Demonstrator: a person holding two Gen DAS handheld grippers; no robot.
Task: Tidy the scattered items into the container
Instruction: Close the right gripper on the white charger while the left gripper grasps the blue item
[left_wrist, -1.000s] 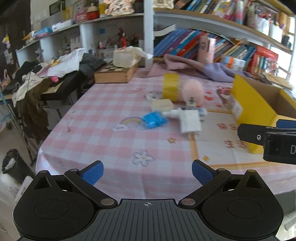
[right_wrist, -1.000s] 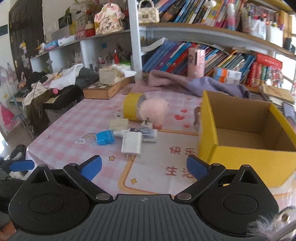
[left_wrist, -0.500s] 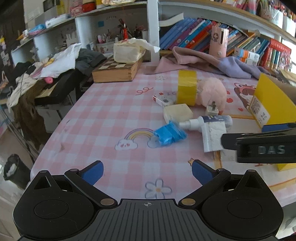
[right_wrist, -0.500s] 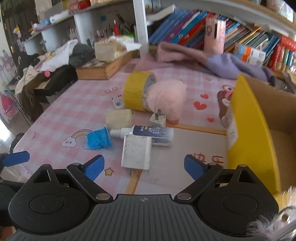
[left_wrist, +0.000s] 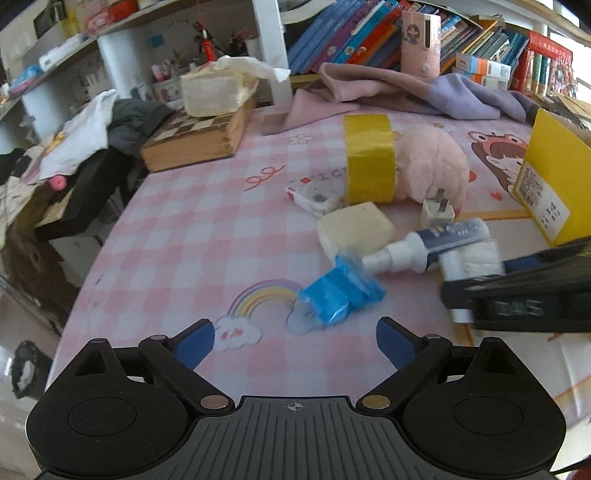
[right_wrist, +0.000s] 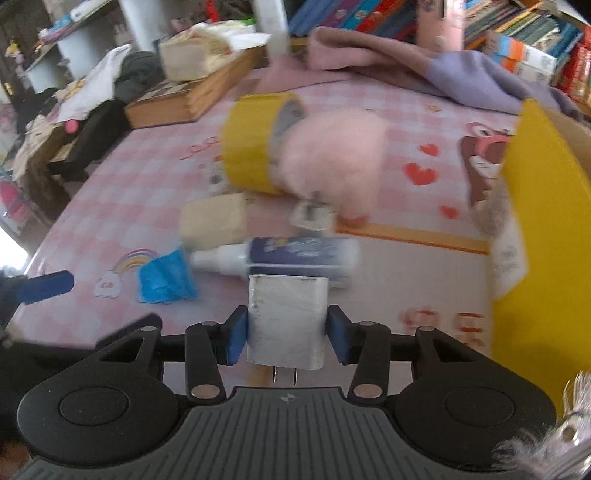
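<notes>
Picking up the first of the scattered items, by the look of it. Yellow box (right_wrist: 546, 229) standing open, well to the right of the white charger (right_wrist: 286, 321) on the pink checked worktop (left_wrist: 192, 236). Yellow tape roll (right_wrist: 251, 147) and pink fluffy toy (right_wrist: 332, 155) beyond the charger, touching each other. Spray bottle (right_wrist: 291, 254) lying just behind the charger, perhaps touching it; blue wrapper (right_wrist: 164, 278) to its left. Right gripper (right_wrist: 286, 334) just closing, pads at both sides of the charger, apparently pinching it. Left gripper (left_wrist: 295, 341) spread, narrowing a little, nothing between, near the wrapper. Next, probably: lifting clear of the bottle, carrying right over the box wall.
</notes>
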